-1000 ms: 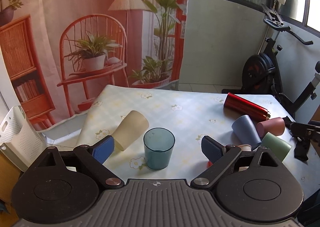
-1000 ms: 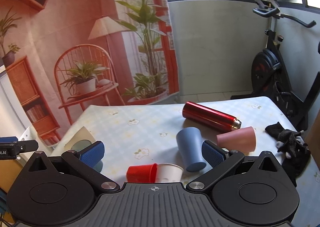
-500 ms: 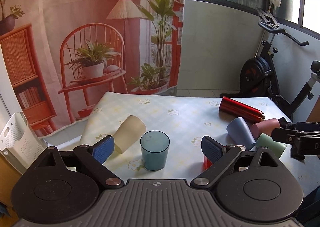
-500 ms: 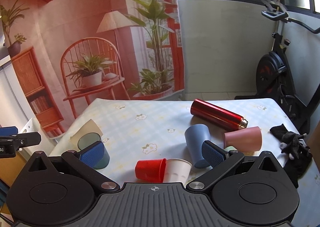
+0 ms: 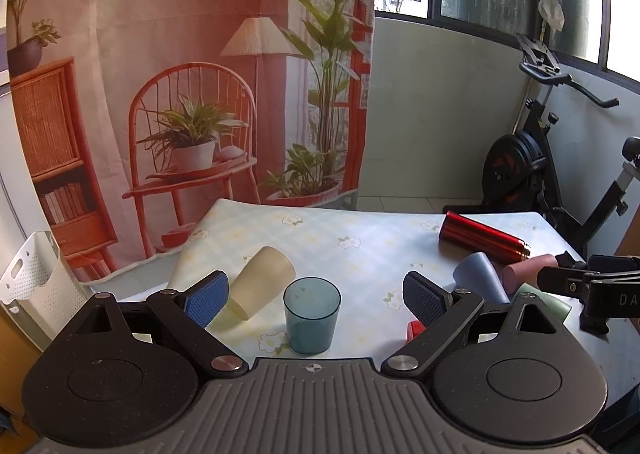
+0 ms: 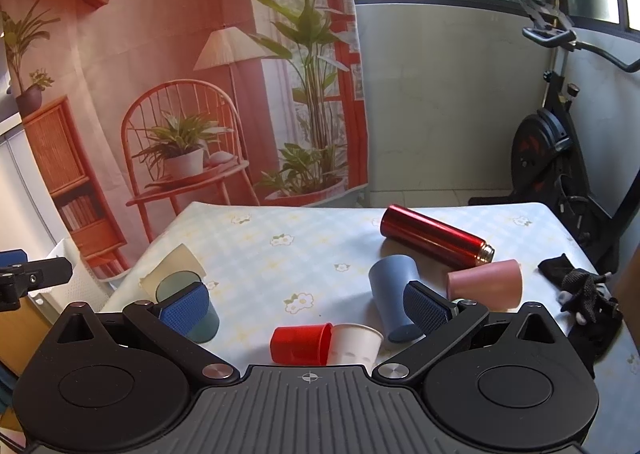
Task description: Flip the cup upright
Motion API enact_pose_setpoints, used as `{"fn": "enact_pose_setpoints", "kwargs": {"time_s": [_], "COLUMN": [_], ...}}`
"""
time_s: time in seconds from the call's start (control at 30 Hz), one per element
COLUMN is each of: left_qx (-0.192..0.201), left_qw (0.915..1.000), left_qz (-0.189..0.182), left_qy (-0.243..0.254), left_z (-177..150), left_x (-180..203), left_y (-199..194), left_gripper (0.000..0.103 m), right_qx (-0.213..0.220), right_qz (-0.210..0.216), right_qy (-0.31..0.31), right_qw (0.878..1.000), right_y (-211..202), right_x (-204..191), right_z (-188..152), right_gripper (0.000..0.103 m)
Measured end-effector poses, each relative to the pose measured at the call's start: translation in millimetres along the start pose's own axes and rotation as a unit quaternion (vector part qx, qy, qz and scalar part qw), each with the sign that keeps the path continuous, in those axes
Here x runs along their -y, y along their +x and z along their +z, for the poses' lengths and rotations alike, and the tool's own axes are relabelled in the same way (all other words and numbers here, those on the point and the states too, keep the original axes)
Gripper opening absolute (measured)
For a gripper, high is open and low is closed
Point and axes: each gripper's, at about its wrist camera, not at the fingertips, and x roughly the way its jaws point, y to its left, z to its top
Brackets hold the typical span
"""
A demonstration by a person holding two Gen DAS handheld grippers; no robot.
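Observation:
A teal see-through cup (image 5: pixel 312 315) stands upright near the table's front edge, between the fingers of my open, empty left gripper (image 5: pixel 314 296), which hangs back from it. It also shows in the right wrist view (image 6: pixel 188 308). A cream cup (image 5: pixel 260 286) lies on its side just left of it. A blue cup (image 6: pixel 390 304), a pink cup (image 6: pixel 486 284), a red cup (image 6: pixel 300 343) and a white cup (image 6: pixel 354 344) lie on their sides. My right gripper (image 6: pixel 306 304) is open and empty above the red and white cups.
A red metal flask (image 6: pixel 434 240) lies at the back right of the floral tablecloth (image 6: pixel 280 254). A green cup (image 5: pixel 544 304) lies by the right gripper's side. A black glove (image 6: pixel 580 294) sits at the right edge. An exercise bike (image 5: pixel 532 182) stands beyond the table.
Both grippers have drawn back and risen a little, so the table and cups look farther and lower. The teal cup stays upright. No cup has moved.

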Motion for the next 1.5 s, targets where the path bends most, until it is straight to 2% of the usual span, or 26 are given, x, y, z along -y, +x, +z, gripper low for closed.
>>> {"fn": "enact_pose_setpoints", "kwargs": {"time_s": [0.8,1.5], "left_qx": [0.022,0.022], "left_qw": [0.9997,0.9998], "left_qz": [0.004,0.002], "left_qy": [-0.003,0.000], "left_z": [0,1], "left_x": [0,1], "left_y": [-11,-13], "left_gripper": [0.095,0.095], "right_qx": [0.007,0.007], "right_qz": [0.002,0.001], "right_qy": [-0.008,-0.008], "right_qw": [1.000,1.000], "right_y": [-3,-3], "right_x": [-3,-4], "right_z": [6,6], "right_gripper": [0.103,0.103]}}
